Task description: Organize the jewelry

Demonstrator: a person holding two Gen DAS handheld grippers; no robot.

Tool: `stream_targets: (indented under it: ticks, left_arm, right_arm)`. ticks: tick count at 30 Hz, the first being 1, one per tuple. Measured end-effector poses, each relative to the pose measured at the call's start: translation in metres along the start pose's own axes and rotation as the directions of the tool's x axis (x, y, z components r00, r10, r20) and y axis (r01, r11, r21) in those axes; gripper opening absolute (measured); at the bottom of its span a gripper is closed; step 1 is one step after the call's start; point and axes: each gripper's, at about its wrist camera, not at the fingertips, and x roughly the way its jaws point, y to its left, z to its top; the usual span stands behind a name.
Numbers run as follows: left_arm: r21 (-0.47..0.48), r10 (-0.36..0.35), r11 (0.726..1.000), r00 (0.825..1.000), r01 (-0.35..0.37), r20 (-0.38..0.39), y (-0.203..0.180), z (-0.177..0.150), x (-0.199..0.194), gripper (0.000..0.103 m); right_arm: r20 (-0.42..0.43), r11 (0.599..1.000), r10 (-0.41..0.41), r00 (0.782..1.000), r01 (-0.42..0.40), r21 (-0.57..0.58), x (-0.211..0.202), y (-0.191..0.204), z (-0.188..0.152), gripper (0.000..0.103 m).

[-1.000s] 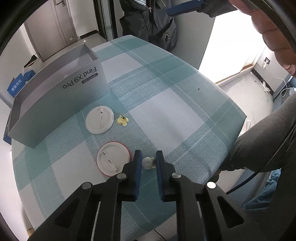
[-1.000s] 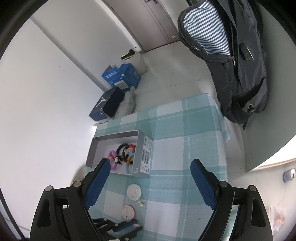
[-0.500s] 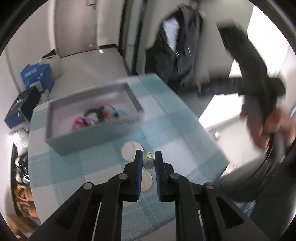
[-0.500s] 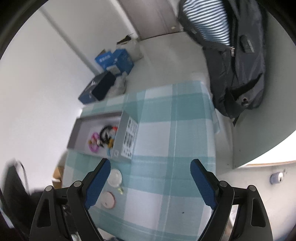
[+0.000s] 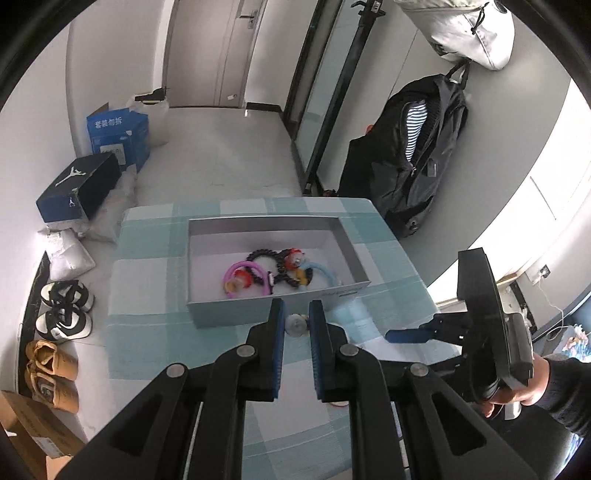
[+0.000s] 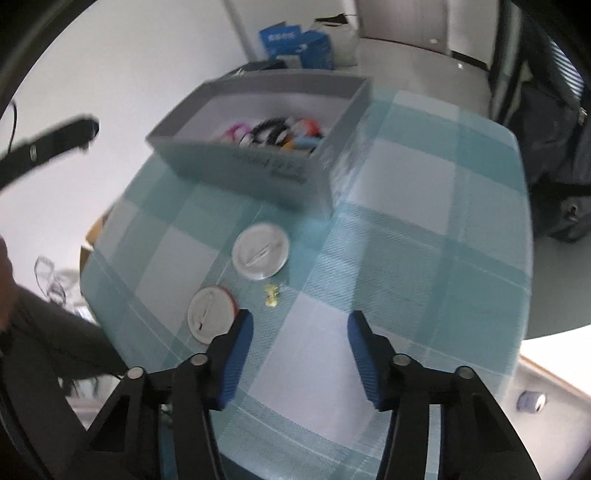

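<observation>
White walls (image 5: 122, 55) enclose a pale grey floor (image 5: 221, 155), with a closed white door (image 5: 218, 51) at the far end and a dark-framed glass panel (image 5: 321, 92) beside it. A black jacket with a striped lining (image 5: 413, 155) hangs on the grey wall at the right, below a light grey bag (image 5: 465, 29). Daylight pours through a bright window (image 5: 546, 192) at the right. Blue cardboard boxes (image 5: 118, 136), a black shoebox (image 5: 77, 188) and pairs of shoes (image 5: 62, 310) line the left wall. A teal-and-white checked cloth covers the counter (image 5: 147, 266).
</observation>
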Motion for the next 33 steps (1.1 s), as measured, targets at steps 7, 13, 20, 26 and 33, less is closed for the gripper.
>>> stream_targets:
  ticks: [7,13,20,26,33]
  left_arm:
    - [-0.003,0.005,1.0,1.0,-0.005,0.002,0.007,-0.002,-0.002,0.009]
    - [-0.009,0.008,1.0,1.0,-0.008,0.01,0.011,-0.002,-0.006,0.009]
    - [0.002,0.049,0.999,0.999,-0.049,-0.003,0.01,-0.002,-0.004,0.009]
    - [0.029,0.069,0.997,0.998,-0.069,0.015,0.006,-0.002,-0.007,0.009]
    - [0.034,0.077,0.996,0.997,-0.077,0.027,0.003,0.0,-0.009,0.009]
  right_arm:
    - [0.024,0.999,-0.007,1.0,0.008,-0.043,0.005,0.014,0.006,0.043]
    - [0.024,0.992,-0.074,0.997,0.076,-0.098,0.011,0.027,0.012,0.027]
    - [0.038,0.976,-0.149,0.988,0.153,-0.154,0.015,0.038,0.009,0.012]
    - [0.038,0.977,-0.139,0.99,0.143,-0.156,0.017,0.044,0.007,0.011]
    - [0.052,0.991,-0.09,0.995,0.095,-0.094,0.001,0.024,0.012,0.011]
